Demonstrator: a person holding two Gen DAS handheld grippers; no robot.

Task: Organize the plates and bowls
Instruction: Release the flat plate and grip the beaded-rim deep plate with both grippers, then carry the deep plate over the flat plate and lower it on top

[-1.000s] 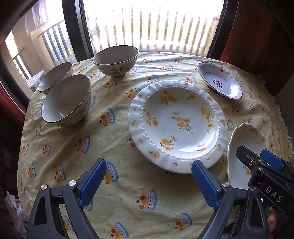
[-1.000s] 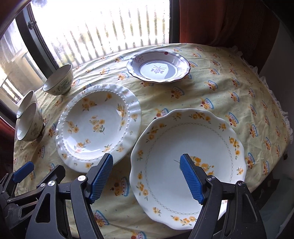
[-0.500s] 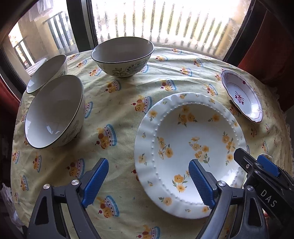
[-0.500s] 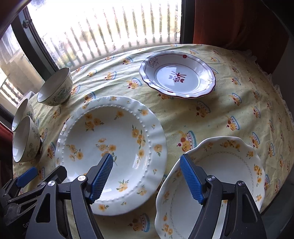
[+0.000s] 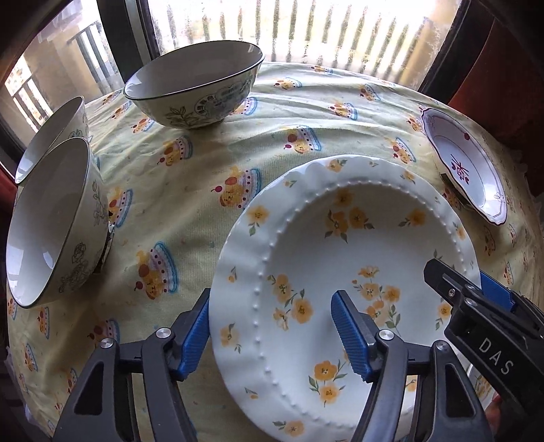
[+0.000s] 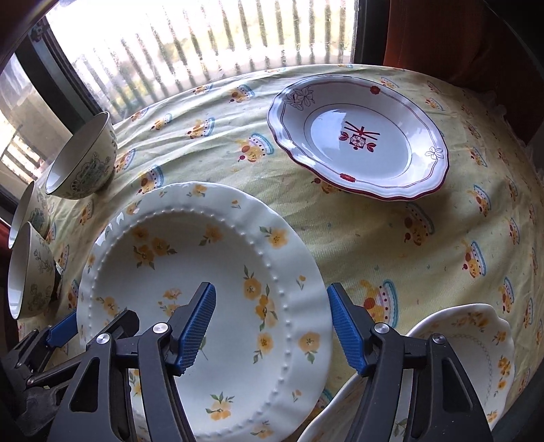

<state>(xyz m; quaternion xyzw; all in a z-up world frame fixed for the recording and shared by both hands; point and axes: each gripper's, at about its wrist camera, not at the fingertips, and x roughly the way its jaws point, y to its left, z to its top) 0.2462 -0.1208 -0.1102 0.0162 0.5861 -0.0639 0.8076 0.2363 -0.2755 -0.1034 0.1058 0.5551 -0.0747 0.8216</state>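
A white beaded plate with yellow flowers lies on the tablecloth; it also shows in the right wrist view. My left gripper is open, its jaws straddling the plate's left rim. My right gripper is open, its jaws straddling the plate's right rim. A red-trimmed plate sits at the far right. A scalloped yellow-flower plate lies near right. Three bowls stand at the left: one far, two near the edge.
The round table has a yellow printed cloth. A window with railings is behind it, and a red curtain hangs at the right. The table edge drops off close to the bowls at the left.
Both grippers have moved forward and down to the beaded plate, now straddling its opposite rims. The scalloped plate has slid out of the right gripper's jaws to the lower right.
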